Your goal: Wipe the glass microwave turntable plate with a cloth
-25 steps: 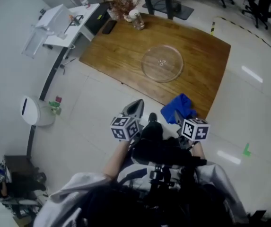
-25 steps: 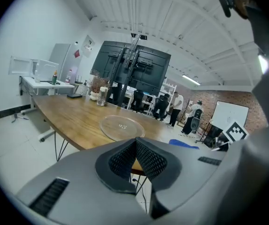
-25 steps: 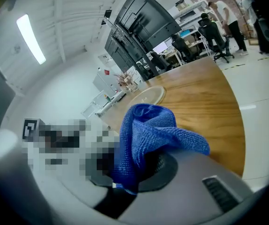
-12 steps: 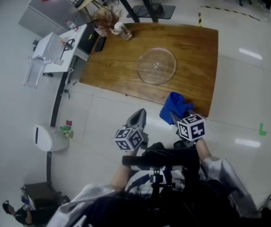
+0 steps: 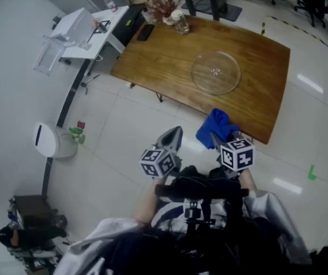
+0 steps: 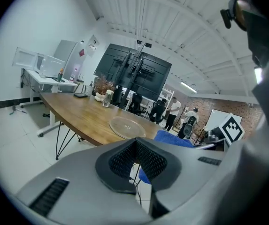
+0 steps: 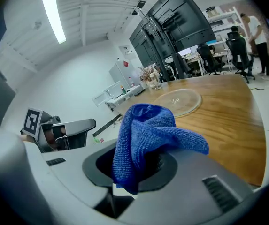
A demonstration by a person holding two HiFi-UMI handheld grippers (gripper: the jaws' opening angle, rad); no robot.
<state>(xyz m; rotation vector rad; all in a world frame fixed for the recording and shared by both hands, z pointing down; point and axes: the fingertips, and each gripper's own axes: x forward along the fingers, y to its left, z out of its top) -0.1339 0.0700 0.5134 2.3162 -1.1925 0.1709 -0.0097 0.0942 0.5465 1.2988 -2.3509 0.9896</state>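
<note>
The round glass turntable plate (image 5: 215,72) lies flat on the wooden table (image 5: 152,56), also seen ahead in the left gripper view (image 6: 126,127) and the right gripper view (image 7: 177,101). A blue cloth (image 5: 216,126) bunches out of my right gripper (image 5: 216,138), whose jaws are shut on it; up close the cloth (image 7: 148,135) hides the jaw tips (image 7: 141,162). My left gripper (image 5: 172,134) is shut with nothing in it (image 6: 136,144). Both grippers hang over the floor, short of the table's near edge, well apart from the plate.
At the table's far end stand a vase of dried flowers (image 5: 162,4), a glass jar (image 5: 181,23) and a dark flat device (image 5: 145,32). A white side desk (image 5: 89,27) stands to the left, a white bin (image 5: 48,141) on the floor. People and office chairs (image 6: 165,110) are beyond the table.
The head view has swung, so table and plate sit further right in the frame. Both grippers keep their place side by side before the table; the cloth stays in the right one.
</note>
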